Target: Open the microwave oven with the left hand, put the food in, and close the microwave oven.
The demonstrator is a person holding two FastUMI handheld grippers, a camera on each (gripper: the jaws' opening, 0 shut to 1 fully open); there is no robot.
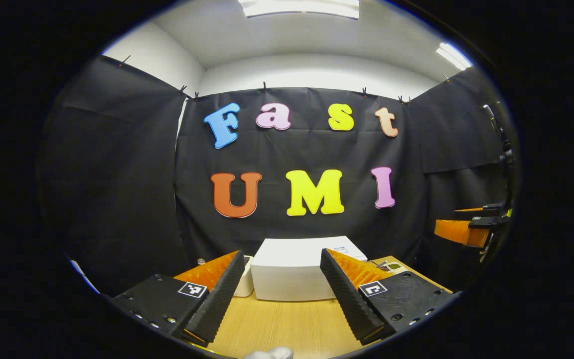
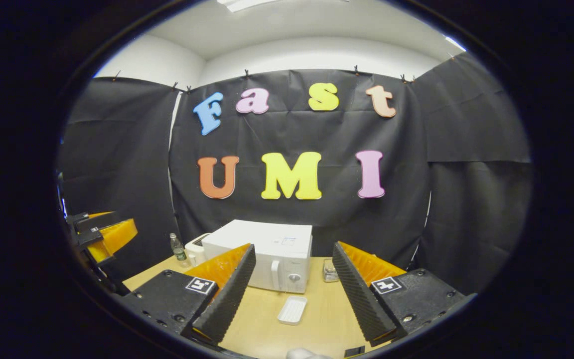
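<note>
No readable text on the microwave oven (image 2: 267, 249), its small label too blurred.

A small plastic bottle (image 2: 179, 248) is standing upright near the back left of the wooden table (image 2: 317, 309). A white appliance (image 2: 195, 248) is sitting just beside it, a stack of small dishes (image 2: 330, 271) is resting further right.

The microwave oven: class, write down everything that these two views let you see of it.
The microwave oven is a white box with a flat top, standing upright on the wooden table before the black cloth wall. In the right gripper view its front shows a vertical handle and a round knob at the right side; the door looks closed. A small label lies on its top. Neither gripper touches it. A white tray lies apart, in front.
</note>
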